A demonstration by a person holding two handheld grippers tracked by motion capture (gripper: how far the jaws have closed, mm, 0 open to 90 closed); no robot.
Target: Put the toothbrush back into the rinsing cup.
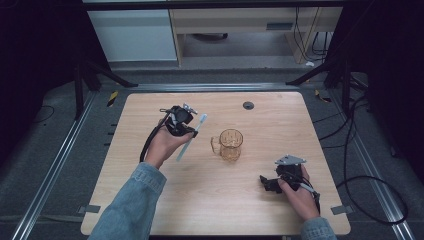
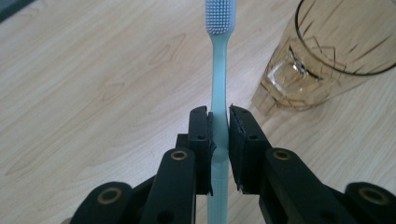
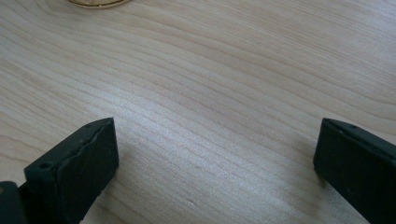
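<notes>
step: carrying toothbrush point(image 2: 218, 70) to amber cup point(image 1: 231, 144) | left gripper point(image 2: 218, 128) clamped its handle, held just left of cup | right gripper point(image 3: 215, 154) gaped wide, empty, right of cup | next likely: tip brush upright over rim, lower in

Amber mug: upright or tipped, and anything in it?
Upright and empty. The amber mug stands on its base on the table, mouth up. In the left gripper view, the wood grain shows through its clear walls and nothing sits inside.
</notes>
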